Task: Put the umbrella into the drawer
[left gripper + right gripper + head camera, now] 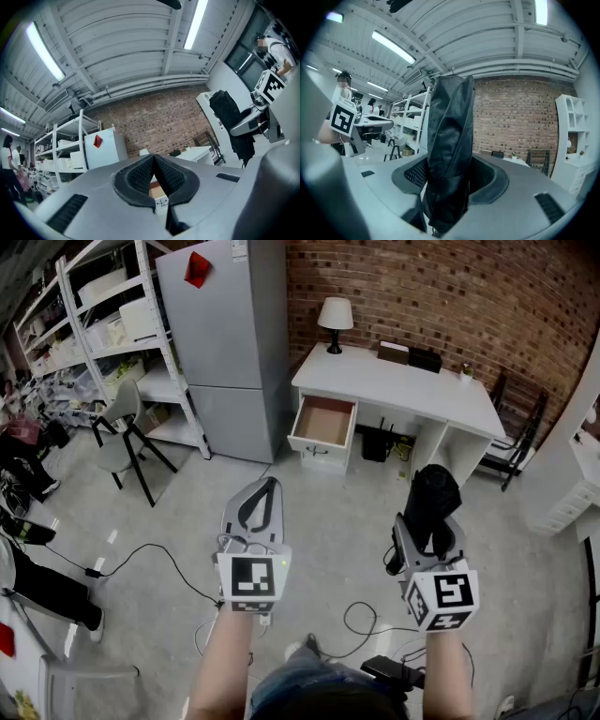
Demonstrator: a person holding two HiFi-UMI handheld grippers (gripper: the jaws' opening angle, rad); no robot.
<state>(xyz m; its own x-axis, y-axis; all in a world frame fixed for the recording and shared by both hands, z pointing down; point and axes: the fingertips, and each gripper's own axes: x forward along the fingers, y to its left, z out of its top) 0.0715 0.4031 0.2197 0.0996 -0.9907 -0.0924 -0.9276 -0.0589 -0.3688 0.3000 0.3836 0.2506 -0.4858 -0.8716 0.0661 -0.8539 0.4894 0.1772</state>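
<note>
Here, right gripper [449, 178]: clamped on the umbrella, with the black cloth pressed between the two ribbed pads; the gripper is held level.
Umbrella [450, 140]: folded and bound by a strap. It stands upright across the jaws, its upper part rising well above them and its lower end hanging just below. In the head view it is seen as a black bundle ahead of the marker cube, over the floor and well apart from the drawer.
Left gripper [153, 174]: jaws brought together, pad against pad at the tips. It is held level beside the right gripper, apart from it.
Drawer [324, 422]: pulled open at the left end of the desk, its brown bottom shown. A part of it is also seen through the small gap below the left gripper's tips.
Desk [394, 388]: white, set against the brick wall [450, 287]. A lamp [335, 322] is placed at its back left, and two dark boxes near the back edge.
Fridge [225, 334]: grey, just left of the desk, with a red patch on the upper door.
Shelves [112, 324]: white, left of the fridge, loaded with boxes.
Chair [122, 432]: grey seat on black legs, set in front of the shelves.
Floor [328, 512]: grey, crossed by black cables [141, 554] near the person's feet.
</note>
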